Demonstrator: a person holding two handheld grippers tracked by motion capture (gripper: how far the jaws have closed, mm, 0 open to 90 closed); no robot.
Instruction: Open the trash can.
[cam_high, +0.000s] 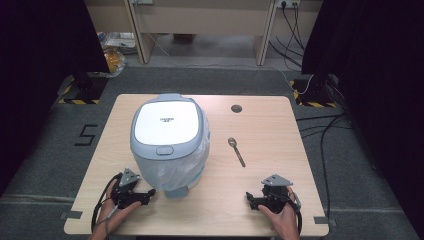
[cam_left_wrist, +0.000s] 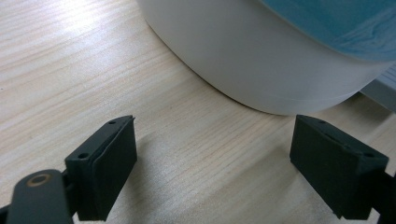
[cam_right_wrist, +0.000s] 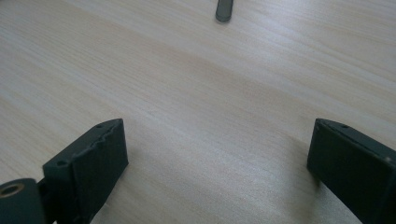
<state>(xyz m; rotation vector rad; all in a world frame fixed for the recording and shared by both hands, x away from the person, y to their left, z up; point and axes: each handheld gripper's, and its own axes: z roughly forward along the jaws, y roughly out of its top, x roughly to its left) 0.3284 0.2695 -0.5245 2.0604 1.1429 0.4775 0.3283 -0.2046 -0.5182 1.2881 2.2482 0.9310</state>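
Observation:
A white and blue-grey rice cooker (cam_high: 169, 140) with its lid down stands left of centre on the wooden table (cam_high: 260, 125). To its right lies a metal spoon (cam_high: 236, 151), bowl toward the far side. My left gripper (cam_high: 145, 194) rests on the table just in front of the cooker's left side, open and empty; the cooker's white base (cam_left_wrist: 261, 60) curves close ahead of its jaws. Near the front right edge my right gripper (cam_high: 250, 200) rests open and empty, and the spoon's handle end (cam_right_wrist: 224, 10) lies well ahead of it.
A small round grommet (cam_high: 236, 108) sits in the tabletop near the far edge. Cables (cam_high: 325, 130) run over the floor at the right. Black stands (cam_high: 82, 87) flank the table at both far corners.

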